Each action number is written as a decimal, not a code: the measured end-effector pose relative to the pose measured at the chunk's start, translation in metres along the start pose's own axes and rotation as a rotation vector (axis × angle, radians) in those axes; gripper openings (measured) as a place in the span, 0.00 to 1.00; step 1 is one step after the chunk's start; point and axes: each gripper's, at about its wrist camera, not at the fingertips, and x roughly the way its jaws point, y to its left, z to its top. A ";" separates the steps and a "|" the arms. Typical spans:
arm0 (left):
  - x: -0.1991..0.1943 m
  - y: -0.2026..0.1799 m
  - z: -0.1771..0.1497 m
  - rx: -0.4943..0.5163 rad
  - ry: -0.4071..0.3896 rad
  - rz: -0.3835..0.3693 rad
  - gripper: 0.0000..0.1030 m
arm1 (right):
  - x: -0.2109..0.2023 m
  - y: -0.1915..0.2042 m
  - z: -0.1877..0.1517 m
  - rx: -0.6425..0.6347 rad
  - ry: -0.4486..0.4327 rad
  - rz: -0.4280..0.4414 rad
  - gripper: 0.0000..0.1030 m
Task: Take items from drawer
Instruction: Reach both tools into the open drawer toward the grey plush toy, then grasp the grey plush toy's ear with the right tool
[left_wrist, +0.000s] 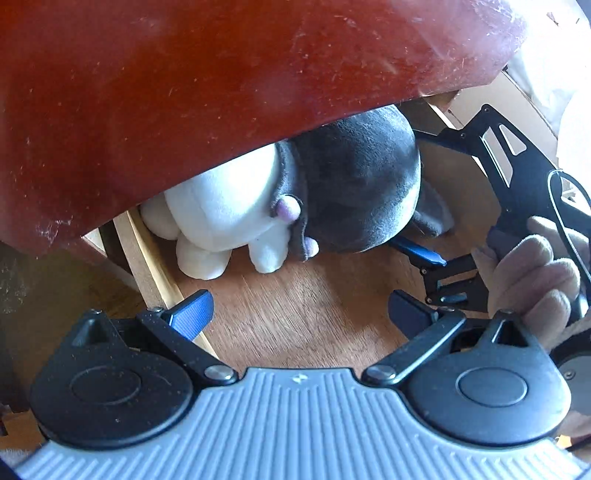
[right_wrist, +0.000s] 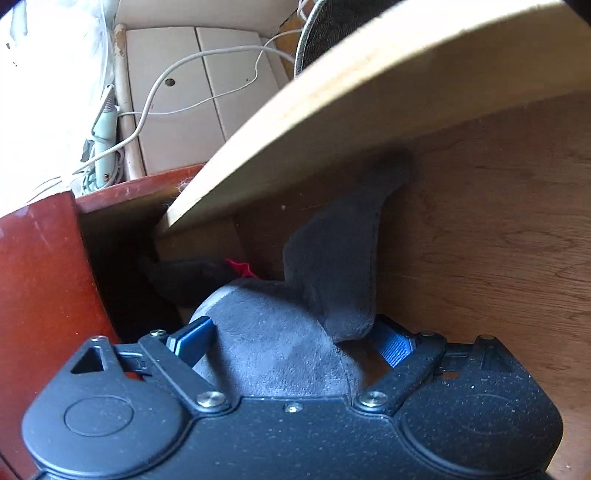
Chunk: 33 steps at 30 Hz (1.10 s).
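Observation:
A plush toy with a white body (left_wrist: 229, 206) and a dark grey head (left_wrist: 354, 177) lies in the open wooden drawer (left_wrist: 295, 302), partly under the red-brown cabinet front (left_wrist: 184, 92). My left gripper (left_wrist: 301, 314) hovers open over the bare drawer floor, short of the toy. My right gripper (right_wrist: 291, 343) is open, its blue pads wide on either side of the plush head (right_wrist: 277, 350), and a grey ear (right_wrist: 340, 266) drapes toward the right pad. In the left wrist view one right finger (left_wrist: 424, 254) sits beside the head; the other is hidden behind it.
A hand (left_wrist: 535, 273) holds the right gripper's frame. A pale wooden board (right_wrist: 369, 92) overhangs the drawer. A black item (right_wrist: 184, 277) and something red (right_wrist: 240, 267) lie deeper in the drawer. A white cable (right_wrist: 177, 62) and a mint device (right_wrist: 105, 125) lie on the tiles outside.

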 end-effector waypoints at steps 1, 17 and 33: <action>0.000 0.001 0.000 -0.004 0.007 -0.014 1.00 | -0.001 0.001 0.002 -0.021 0.001 0.018 0.82; -0.009 -0.009 -0.006 0.152 -0.013 0.013 1.00 | -0.047 0.037 -0.014 -0.385 -0.002 0.113 0.09; -0.047 -0.049 -0.020 0.413 -0.315 0.007 1.00 | -0.093 0.070 -0.051 -0.682 0.117 0.114 0.09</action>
